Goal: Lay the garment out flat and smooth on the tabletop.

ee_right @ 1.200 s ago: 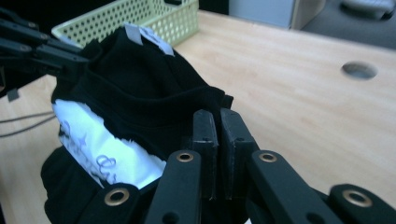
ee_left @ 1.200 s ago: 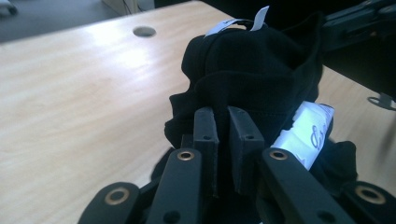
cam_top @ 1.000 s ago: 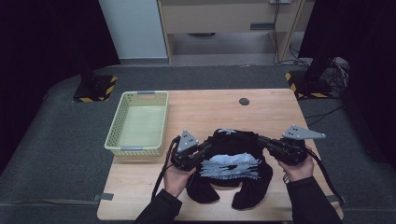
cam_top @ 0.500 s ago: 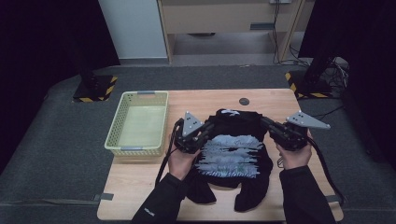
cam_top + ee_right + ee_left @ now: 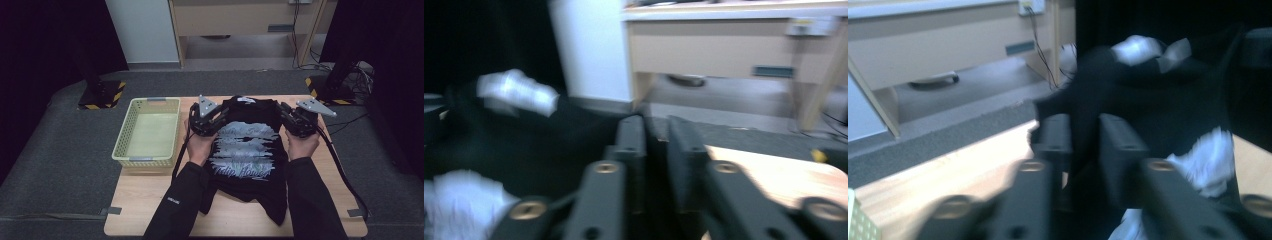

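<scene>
A black T-shirt [image 5: 245,145] with a white print lies flat and face up on the wooden table [image 5: 150,200], collar toward the far edge. My left gripper [image 5: 222,116] is at its left shoulder and my right gripper [image 5: 286,112] at its right shoulder. Both sets of jaws have just been opening. In the left gripper view a fold of the T-shirt [image 5: 1173,115] still stands in the narrow gap of the left gripper [image 5: 1083,135]. In the right gripper view the T-shirt [image 5: 524,150] reaches the slightly parted jaws of the right gripper [image 5: 655,135]; that view is blurred.
A pale green basket [image 5: 147,102] stands on the table's left side, close to my left forearm. Black cables trail from both grippers toward the near edge. Beyond the table are grey carpet, a wooden desk [image 5: 240,20] and black stands.
Both hands have moved away from me toward the far edge and up a little, drawing the bunched shirt out flat so its print shows whole. Both sets of jaws have parted slightly.
</scene>
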`<state>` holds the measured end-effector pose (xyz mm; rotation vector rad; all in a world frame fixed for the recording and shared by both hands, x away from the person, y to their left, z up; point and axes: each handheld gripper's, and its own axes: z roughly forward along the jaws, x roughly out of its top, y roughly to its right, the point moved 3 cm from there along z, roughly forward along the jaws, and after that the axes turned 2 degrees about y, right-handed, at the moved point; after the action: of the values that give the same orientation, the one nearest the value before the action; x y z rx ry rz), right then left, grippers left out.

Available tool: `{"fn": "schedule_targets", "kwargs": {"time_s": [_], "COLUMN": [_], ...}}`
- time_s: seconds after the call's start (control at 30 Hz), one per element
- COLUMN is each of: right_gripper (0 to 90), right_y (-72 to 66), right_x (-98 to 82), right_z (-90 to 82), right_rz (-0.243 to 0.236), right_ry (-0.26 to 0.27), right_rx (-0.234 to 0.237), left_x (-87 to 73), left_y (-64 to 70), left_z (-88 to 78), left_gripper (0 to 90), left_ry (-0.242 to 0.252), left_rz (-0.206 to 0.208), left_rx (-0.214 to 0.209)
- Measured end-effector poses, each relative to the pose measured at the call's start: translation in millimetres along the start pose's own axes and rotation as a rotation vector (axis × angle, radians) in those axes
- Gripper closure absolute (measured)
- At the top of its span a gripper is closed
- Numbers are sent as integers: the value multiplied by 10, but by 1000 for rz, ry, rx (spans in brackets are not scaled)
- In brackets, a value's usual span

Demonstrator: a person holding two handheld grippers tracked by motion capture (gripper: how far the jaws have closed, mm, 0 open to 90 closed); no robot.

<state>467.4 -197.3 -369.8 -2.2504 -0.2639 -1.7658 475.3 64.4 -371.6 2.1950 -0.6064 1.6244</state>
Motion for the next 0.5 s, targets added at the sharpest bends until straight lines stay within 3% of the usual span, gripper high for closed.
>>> {"fn": "schedule_targets", "kwargs": {"time_s": [0.07,0.1,0.23,0.33,0.5], "right_gripper": [599,576,463,408,349], "right_y": [27,30,-5,-30,-83], "right_x": [-21,-33,-79,-83,-83], "right_z": [79,98,53,-33,-168], "right_rz": [24,23,-35,-42,-40], "right_ry": [-13,-28,-59,-62,-69], "right_rx": [-29,-20,-13,16,61], "left_x": [-22,-35,-75,-81,-52], "left_y": [-70,-94,-166,-193,-179], "left_z": [19,6,-138,-273,-504], "left_gripper": [579,545,464,422,362], "left_ry": [-23,-30,-24,-15,0], "left_rz": [-39,-46,-60,-86,-55], "left_rx": [17,26,42,32,31]}}
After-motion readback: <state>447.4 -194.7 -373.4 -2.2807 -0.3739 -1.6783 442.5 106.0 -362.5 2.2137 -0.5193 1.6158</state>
